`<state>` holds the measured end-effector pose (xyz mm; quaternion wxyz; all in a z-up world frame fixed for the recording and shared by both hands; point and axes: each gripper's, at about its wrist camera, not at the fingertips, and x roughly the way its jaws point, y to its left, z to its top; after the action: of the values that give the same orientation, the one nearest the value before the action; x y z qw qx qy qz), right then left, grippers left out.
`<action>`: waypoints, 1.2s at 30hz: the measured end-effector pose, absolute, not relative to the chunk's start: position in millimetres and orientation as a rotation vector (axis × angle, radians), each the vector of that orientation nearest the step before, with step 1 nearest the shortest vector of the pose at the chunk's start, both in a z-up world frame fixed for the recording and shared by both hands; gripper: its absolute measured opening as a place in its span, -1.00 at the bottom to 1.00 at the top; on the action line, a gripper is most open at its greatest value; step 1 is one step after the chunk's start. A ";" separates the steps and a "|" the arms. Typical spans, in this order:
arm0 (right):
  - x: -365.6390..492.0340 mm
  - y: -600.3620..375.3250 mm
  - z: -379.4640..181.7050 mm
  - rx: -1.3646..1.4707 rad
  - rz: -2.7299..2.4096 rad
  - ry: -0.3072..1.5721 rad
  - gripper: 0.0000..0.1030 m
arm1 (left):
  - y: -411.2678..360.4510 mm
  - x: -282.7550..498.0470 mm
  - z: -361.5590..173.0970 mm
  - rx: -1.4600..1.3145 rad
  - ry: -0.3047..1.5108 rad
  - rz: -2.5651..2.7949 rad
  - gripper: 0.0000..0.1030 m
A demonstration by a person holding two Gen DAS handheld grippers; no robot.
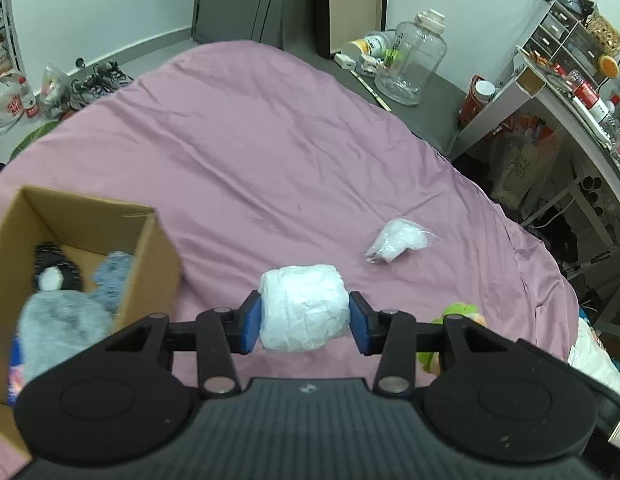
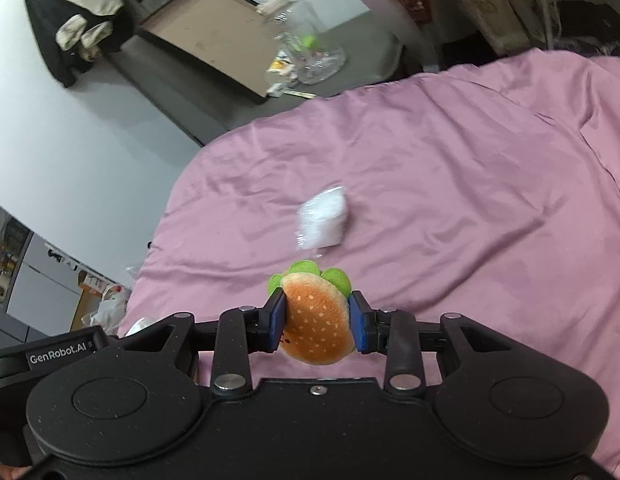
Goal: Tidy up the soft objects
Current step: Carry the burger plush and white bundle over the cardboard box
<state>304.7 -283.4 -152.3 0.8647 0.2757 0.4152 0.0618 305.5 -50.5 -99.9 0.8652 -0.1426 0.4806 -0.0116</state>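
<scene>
Left wrist view: left gripper (image 1: 305, 316) jaws clamp the white crumpled paper wad (image 1: 304, 307); carry it level over the brown cardboard box (image 1: 148, 236). Right gripper (image 2: 316, 322) jaws clamp the plush hamburger toy (image 2: 318, 324).

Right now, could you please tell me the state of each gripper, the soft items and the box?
left gripper: shut on the white bundle, held above the bed.
right gripper: shut on the burger plush.
clear bag of white stuffing: lying loose on the pink sheet.
cardboard box: open on top, soft toys already inside.
</scene>
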 end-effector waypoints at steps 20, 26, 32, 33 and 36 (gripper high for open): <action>273.8 -235.1 -103.3 0.506 0.199 0.752 -0.36 | 47.9 249.9 -69.6 -0.302 0.949 0.034 -0.14; 266.6 -201.4 -99.7 0.478 0.250 0.759 -0.36 | 75.2 242.2 -69.4 -0.302 0.942 0.055 -0.14; 262.1 -170.2 -97.8 0.437 0.287 0.759 -0.36 | 97.4 238.4 -71.8 -0.319 0.938 0.066 -0.14; 261.3 -165.4 -97.9 0.429 0.292 0.759 -0.36 | 100.4 237.5 -72.7 -0.320 0.938 0.066 -0.14; 258.8 -152.5 -97.2 0.413 0.306 0.755 -0.36 | 110.1 235.1 -76.0 -0.327 0.938 0.065 -0.13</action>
<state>258.8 -152.5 -97.2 0.8974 0.1995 0.3647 0.1479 235.1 110.1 -76.0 0.8786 -0.1568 0.4500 0.0314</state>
